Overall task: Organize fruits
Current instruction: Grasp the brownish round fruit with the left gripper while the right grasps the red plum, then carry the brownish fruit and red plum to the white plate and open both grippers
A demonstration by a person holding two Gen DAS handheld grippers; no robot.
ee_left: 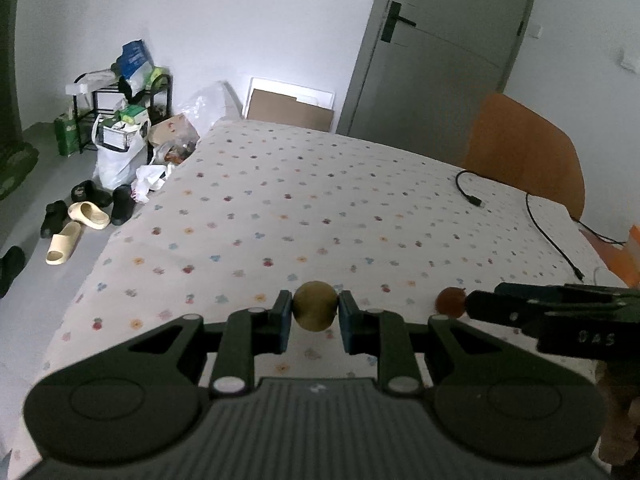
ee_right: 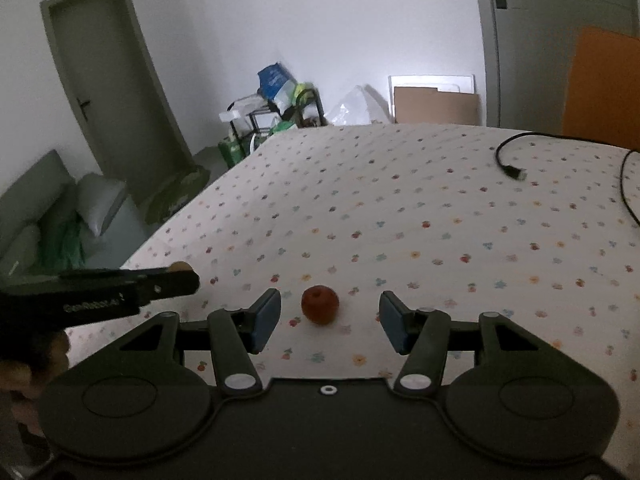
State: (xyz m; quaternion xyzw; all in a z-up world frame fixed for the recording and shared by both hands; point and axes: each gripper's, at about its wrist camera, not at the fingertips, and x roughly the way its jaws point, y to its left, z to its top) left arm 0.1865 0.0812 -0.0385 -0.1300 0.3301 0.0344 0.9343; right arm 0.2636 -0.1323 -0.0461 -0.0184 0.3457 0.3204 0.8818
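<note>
A round olive-green fruit sits between the blue pads of my left gripper, which is shut on it just above the flowered tablecloth. A small red fruit lies on the cloth between the wide-apart fingers of my right gripper, which is open and not touching it. In the left wrist view the same red fruit shows at the right, just off the tip of the right gripper. The left gripper reaches in from the left of the right wrist view, a sliver of green fruit at its tip.
A black cable trails over the table's right side. An orange chair stands behind the far right corner. Bags, a rack and slippers clutter the floor to the left. A hand holds the left gripper.
</note>
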